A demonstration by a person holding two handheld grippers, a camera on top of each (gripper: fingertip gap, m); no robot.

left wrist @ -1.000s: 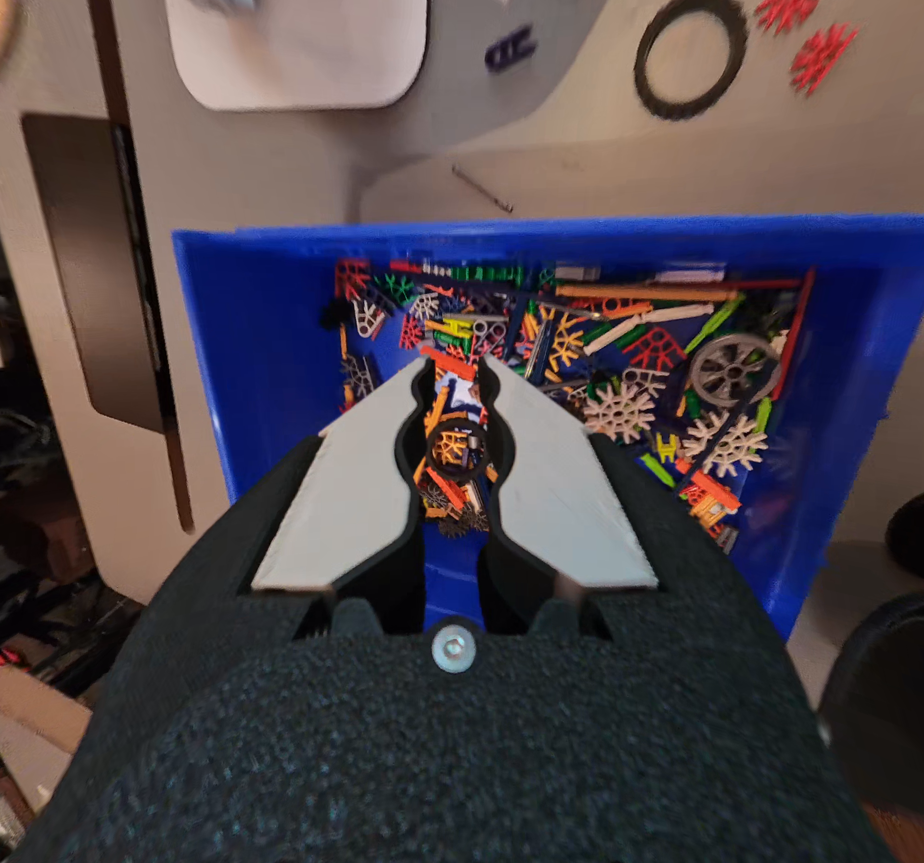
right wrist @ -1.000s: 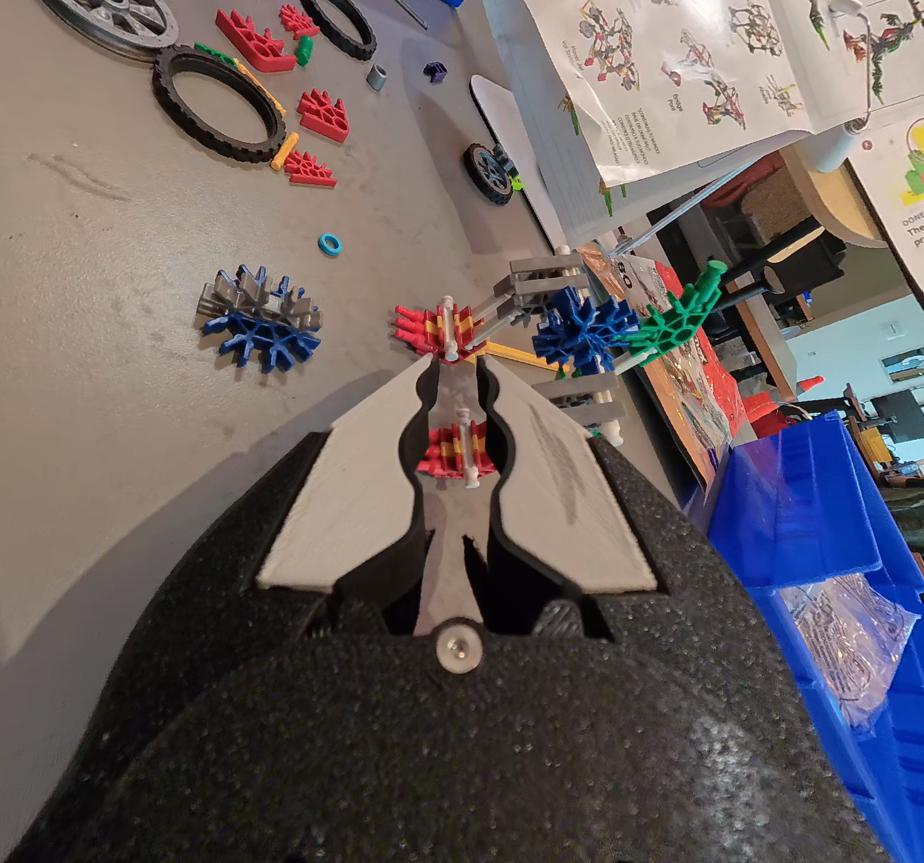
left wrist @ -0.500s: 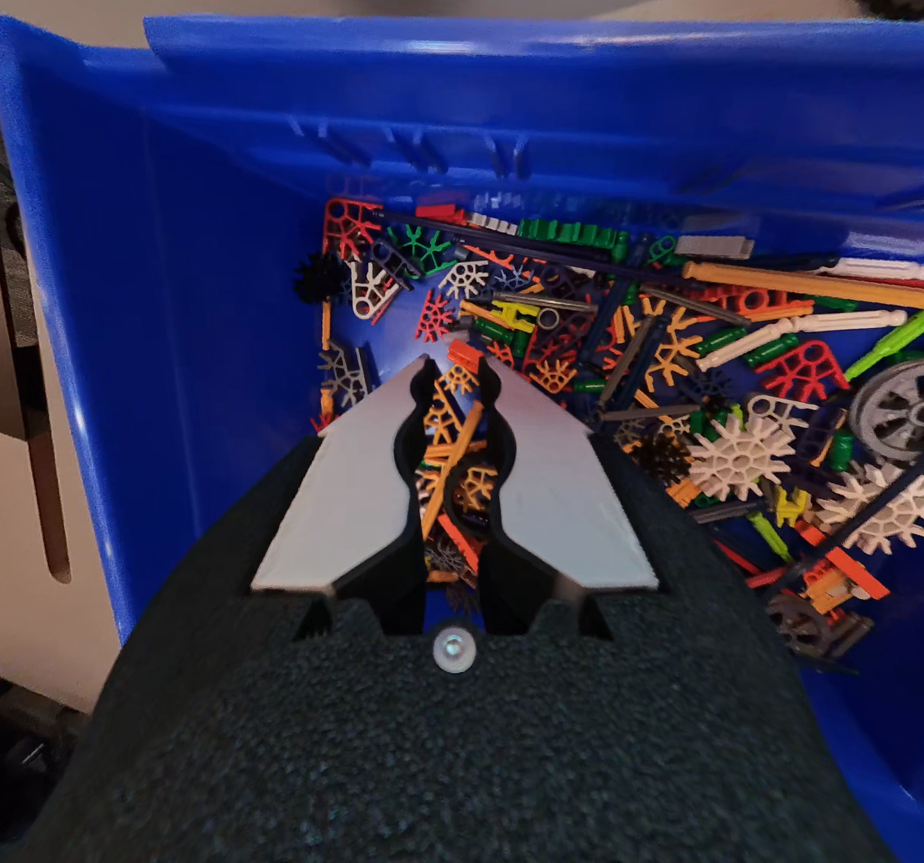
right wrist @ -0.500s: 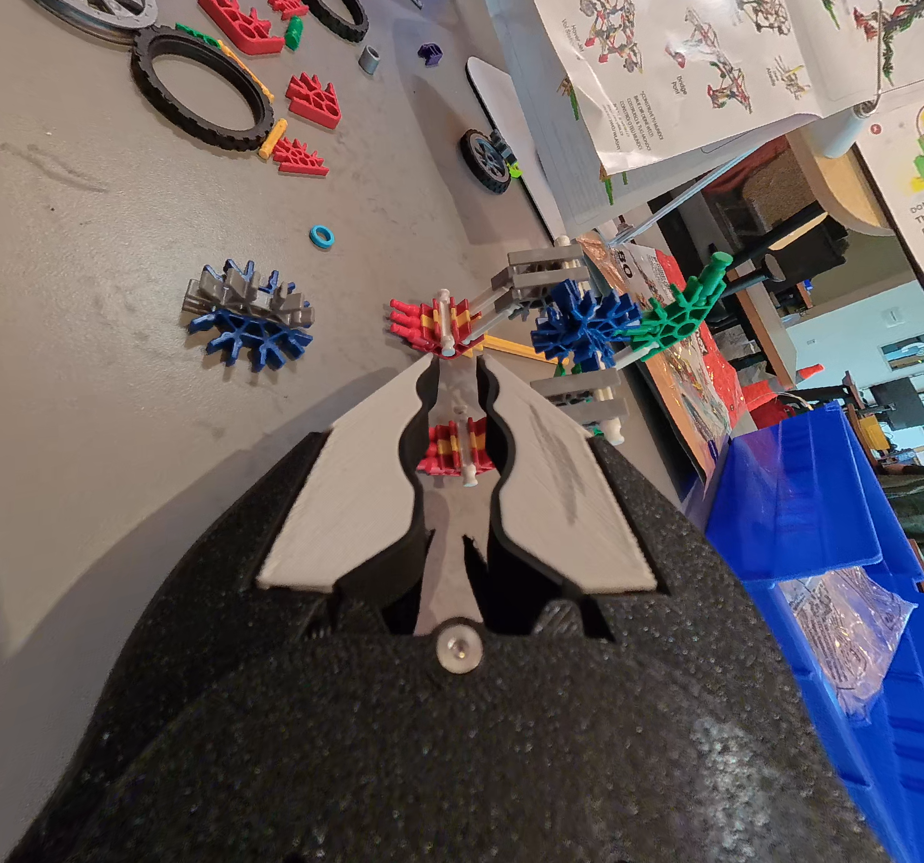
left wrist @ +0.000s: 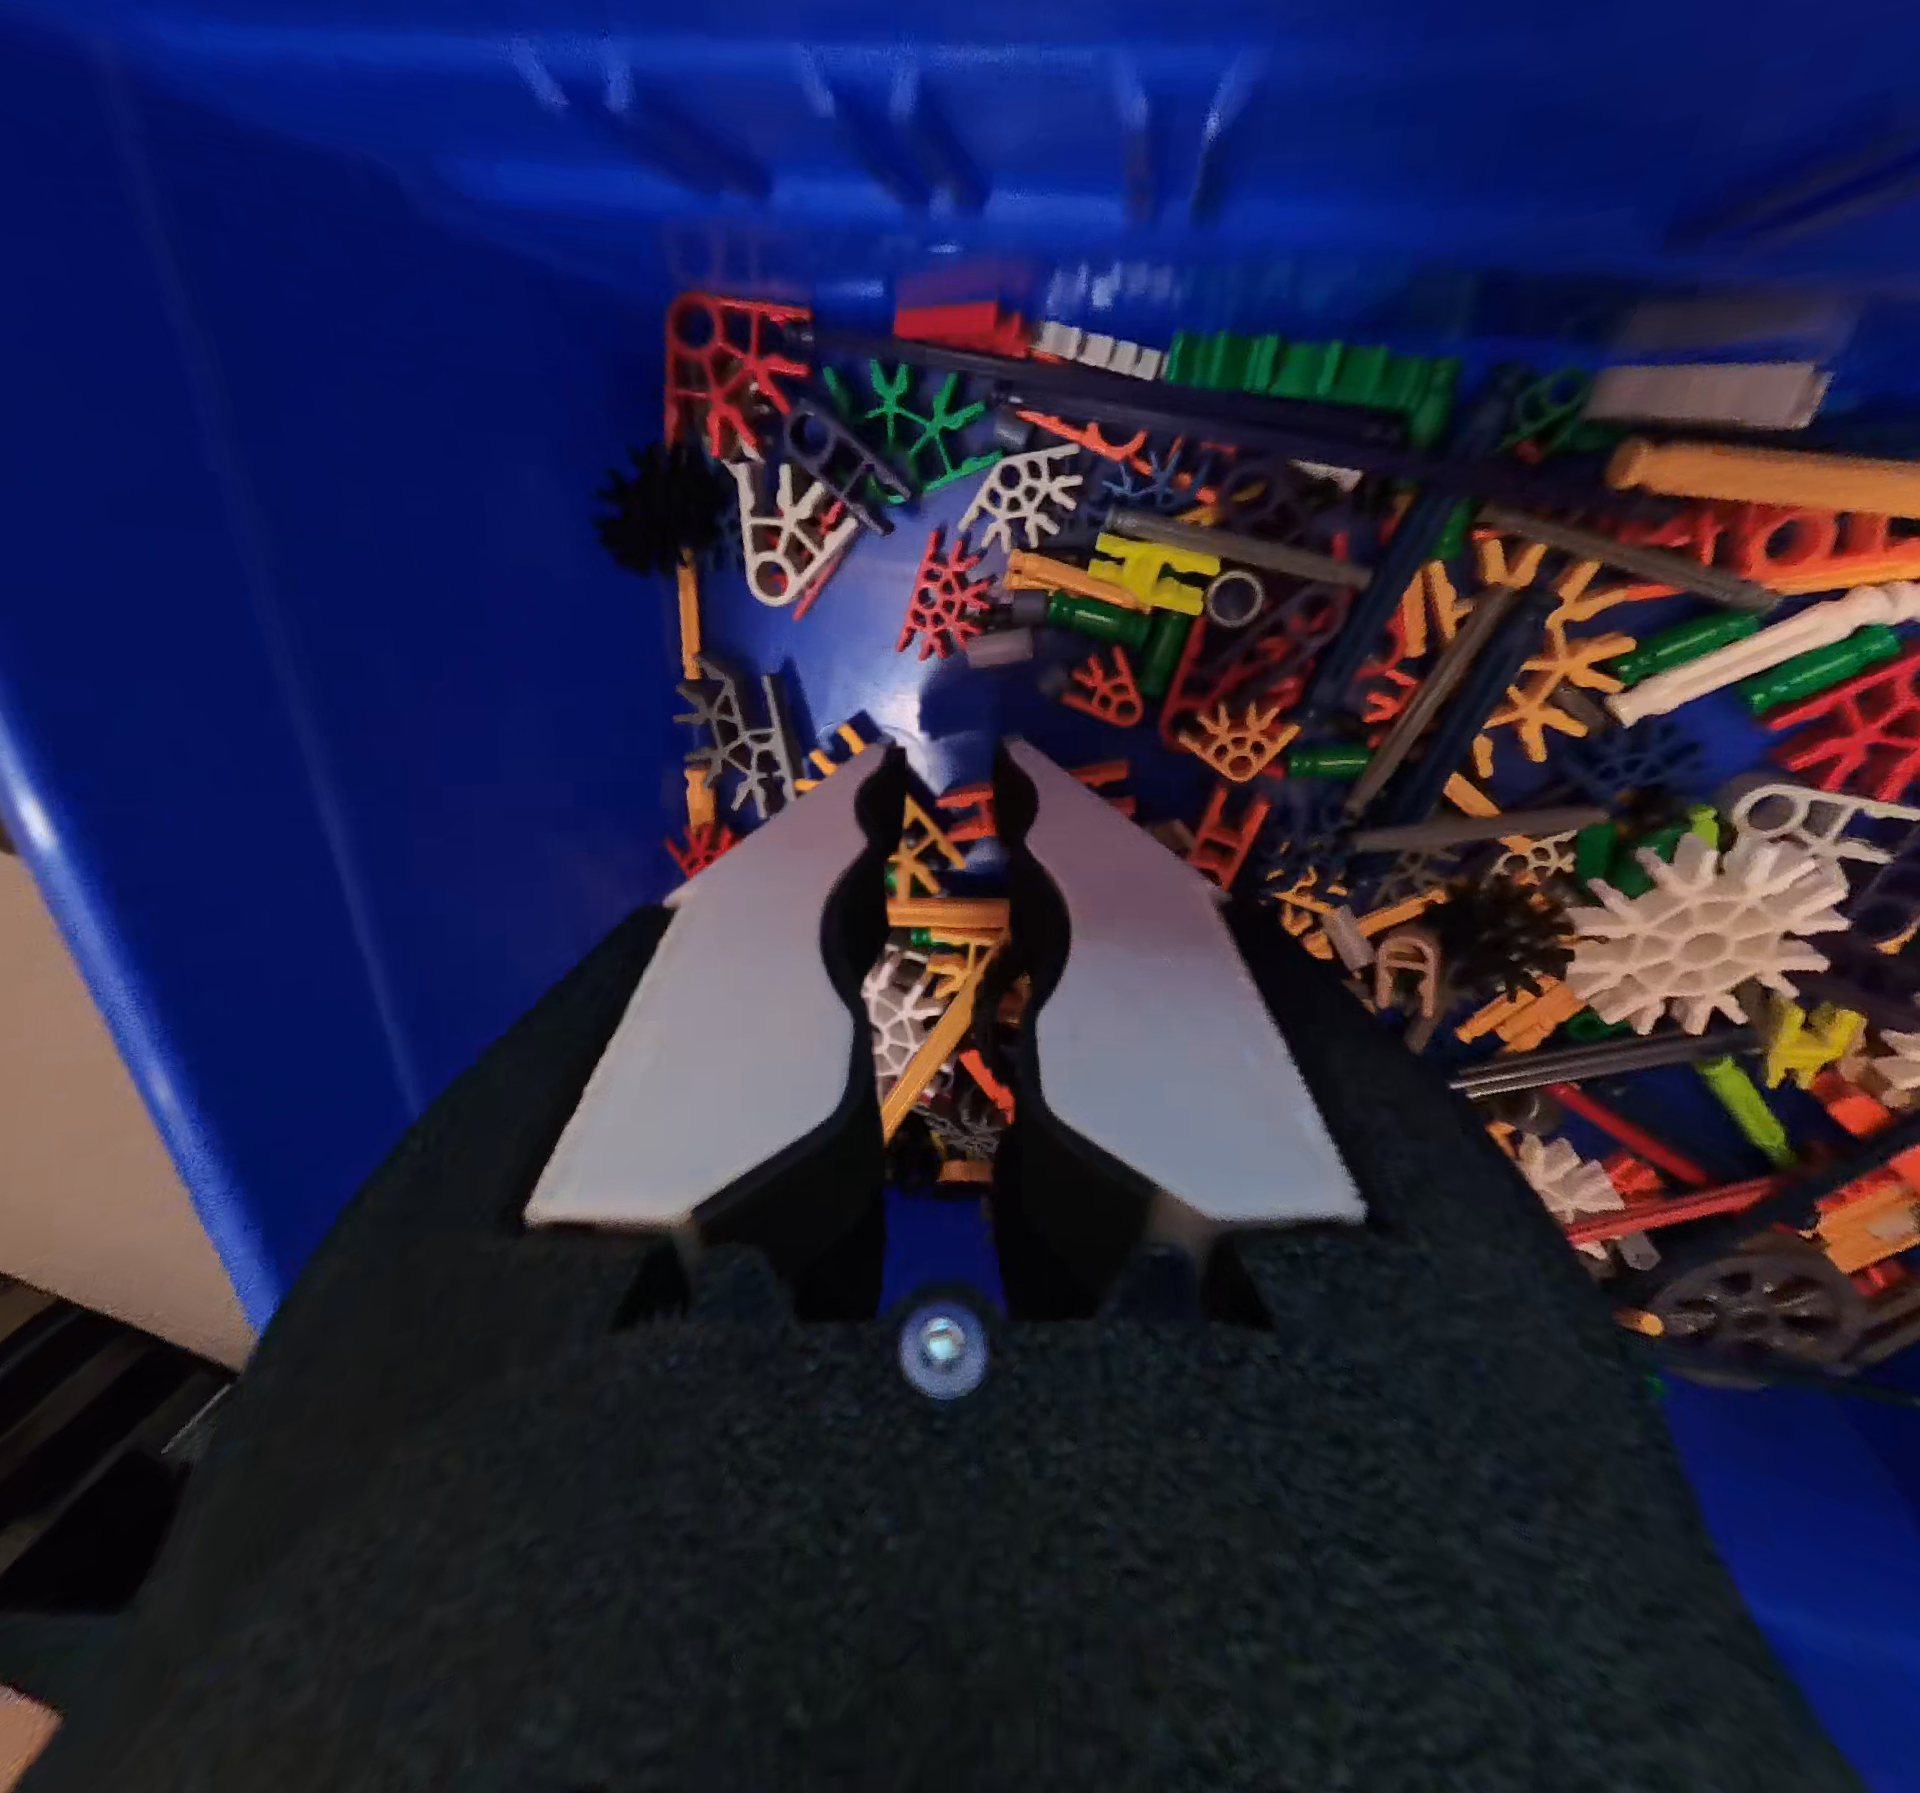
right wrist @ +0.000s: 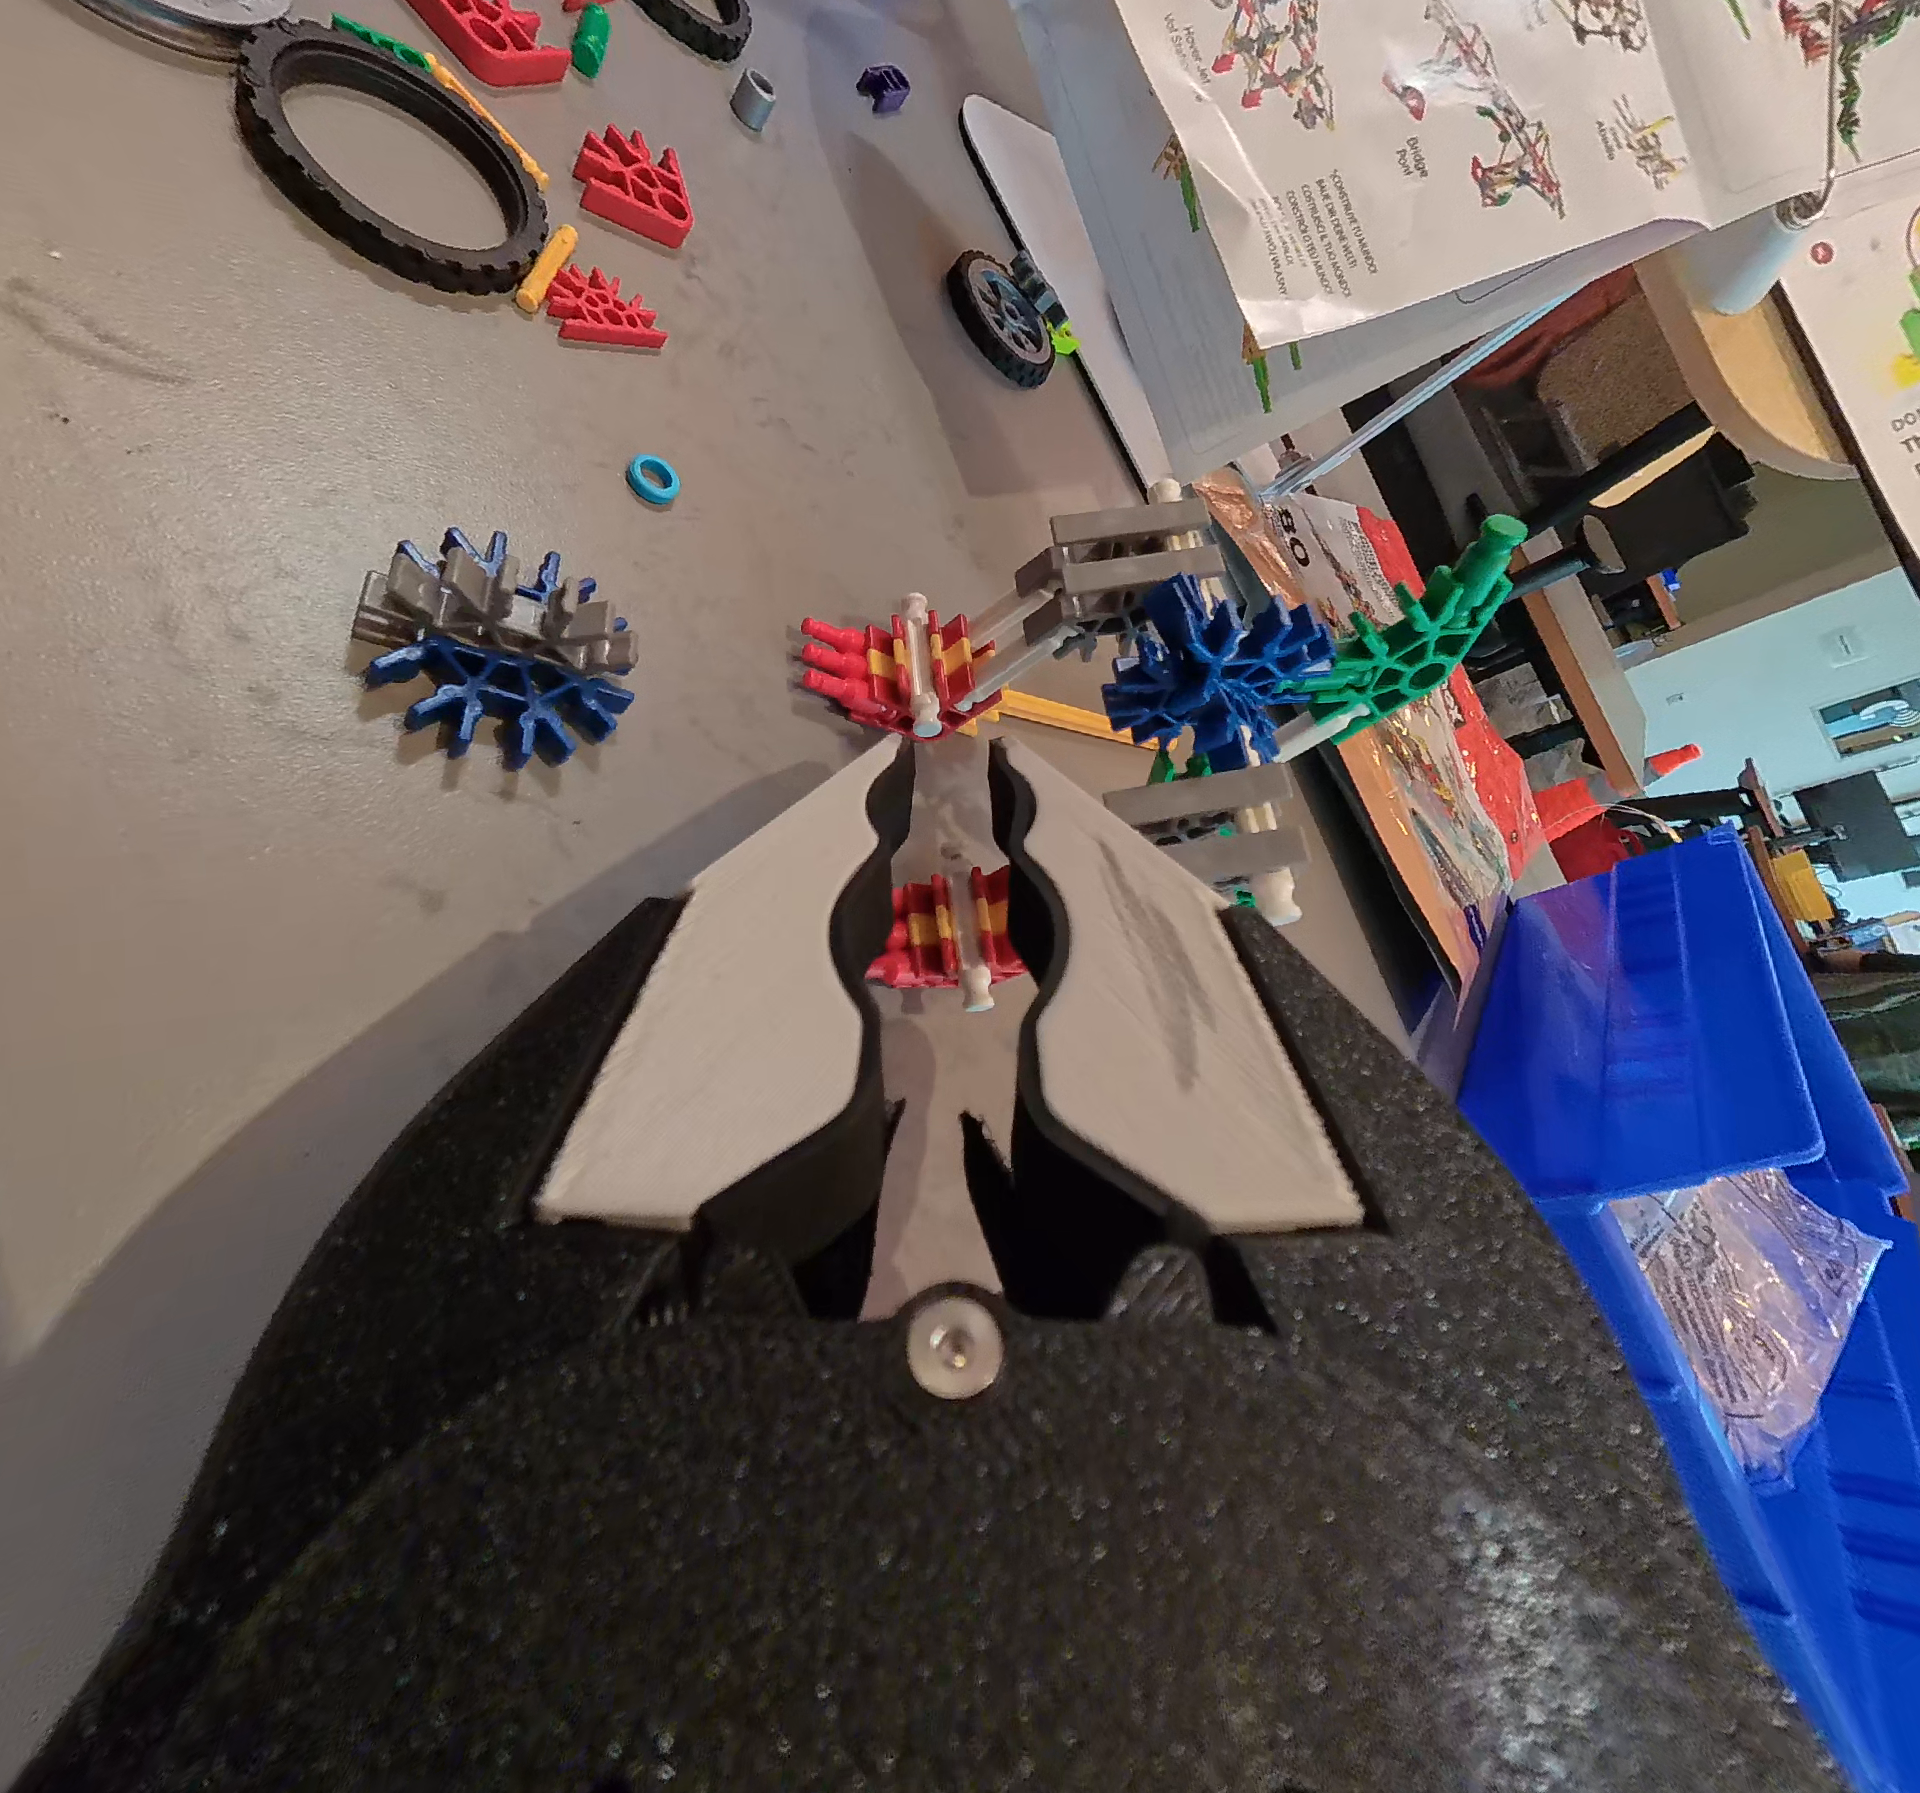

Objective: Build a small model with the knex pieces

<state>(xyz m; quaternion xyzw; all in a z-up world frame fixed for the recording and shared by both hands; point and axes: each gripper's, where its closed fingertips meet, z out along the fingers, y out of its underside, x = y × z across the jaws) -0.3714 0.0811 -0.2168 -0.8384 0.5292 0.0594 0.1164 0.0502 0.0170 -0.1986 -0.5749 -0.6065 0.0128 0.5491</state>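
Observation:
My left gripper (left wrist: 948,756) is down inside a blue bin (left wrist: 416,393), just above a pile of small construction-toy rods and connectors (left wrist: 1195,621). Its jaws stand a little apart with nothing between them; orange rods (left wrist: 940,917) lie underneath. My right gripper (right wrist: 948,751) is shut on a red-and-yellow connector stack with a white rod (right wrist: 940,928). This is one end of a built model. The model runs forward to a second red-and-yellow stack (right wrist: 894,668), grey pieces (right wrist: 1132,559), a blue snowflake connector (right wrist: 1210,673) and a green connector (right wrist: 1423,642).
The bin also holds a white snowflake (left wrist: 1704,943) and a grey wheel (left wrist: 1756,1307). On the grey table lie a blue-and-grey snowflake stack (right wrist: 499,652), a black tyre ring (right wrist: 390,154), red connectors (right wrist: 634,185), a small wheel (right wrist: 1003,320) and an instruction sheet (right wrist: 1403,81). Blue bins (right wrist: 1662,1016) stand at the right. Tip to tip, the grippers are about 45 cm apart.
My left gripper has gone from above the bin down into it, close to the pieces near the left wall. My right gripper and the model have barely moved.

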